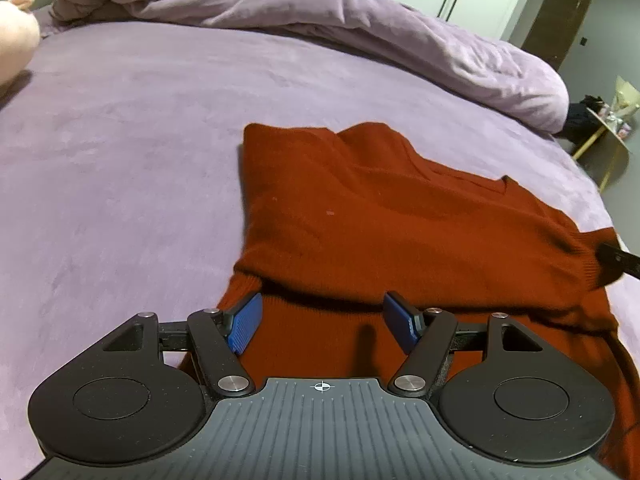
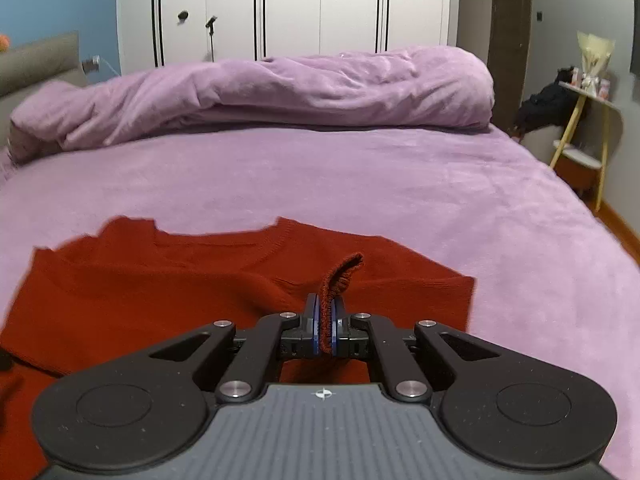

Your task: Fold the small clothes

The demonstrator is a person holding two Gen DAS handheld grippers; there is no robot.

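Observation:
A rust-red knitted sweater point(image 1: 380, 208) lies partly folded on the lilac bed point(image 1: 120, 160). My left gripper point(image 1: 323, 312) hovers open over the sweater's near ribbed edge, its blue pads point(image 1: 246, 322) wide apart with only cloth below them. In the right wrist view the sweater point(image 2: 160, 288) spreads to the left. My right gripper point(image 2: 325, 312) is shut on a ribbed edge of it point(image 2: 344, 272), which sticks up in a loop above the pads. A black piece at the sweater's right corner point(image 1: 618, 260) looks like part of that gripper.
A bunched lilac duvet point(image 2: 280, 92) lies across the far side of the bed. A pink plush toy point(image 1: 14, 36) sits at the far left. A white wardrobe point(image 2: 280, 8) stands behind, and a small side table point(image 2: 588, 128) to the right of the bed.

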